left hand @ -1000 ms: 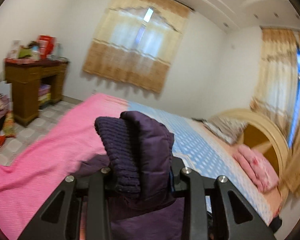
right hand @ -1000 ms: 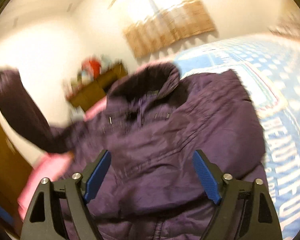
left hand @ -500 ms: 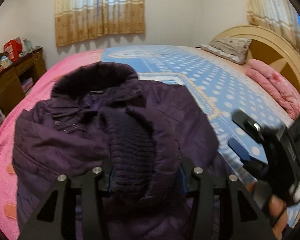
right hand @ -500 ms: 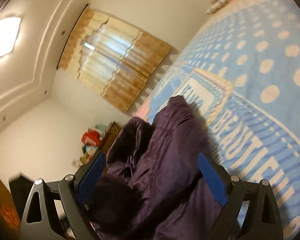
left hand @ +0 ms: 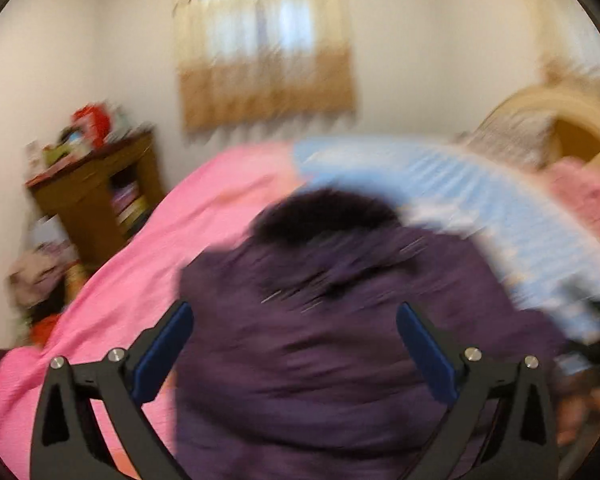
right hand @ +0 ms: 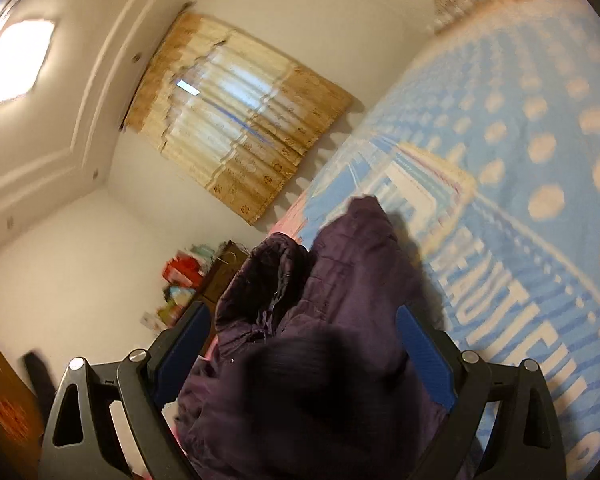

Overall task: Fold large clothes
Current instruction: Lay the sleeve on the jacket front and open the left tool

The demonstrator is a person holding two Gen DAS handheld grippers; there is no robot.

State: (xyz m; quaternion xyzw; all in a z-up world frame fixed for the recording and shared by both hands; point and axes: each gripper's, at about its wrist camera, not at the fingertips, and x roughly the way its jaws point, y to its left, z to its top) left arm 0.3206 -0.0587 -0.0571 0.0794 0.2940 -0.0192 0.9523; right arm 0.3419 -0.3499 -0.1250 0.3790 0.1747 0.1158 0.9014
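Observation:
A large dark purple padded jacket (left hand: 340, 340) with a dark fur collar (left hand: 324, 212) lies on the bed. My left gripper (left hand: 294, 332) is open just above the jacket's body, its blue pads (left hand: 164, 344) wide apart and empty; the view is blurred. In the right wrist view the jacket (right hand: 332, 320) lies bunched on the blue bedspread. My right gripper (right hand: 300, 340) is open over it, blue pads (right hand: 424, 356) on either side of the fabric, not closed on it.
The bed has a pink sheet (left hand: 140, 272) on the left and a blue dotted spread (right hand: 520, 200) on the right. A wooden desk (left hand: 96, 196) with clutter stands by the wall. The headboard (left hand: 572, 120) and pink bedding (left hand: 584, 200) are at right.
My left gripper has let go of the jacket's knitted cuff and opened wide, and the sleeve now lies on the jacket. The right gripper stays open and has shifted little.

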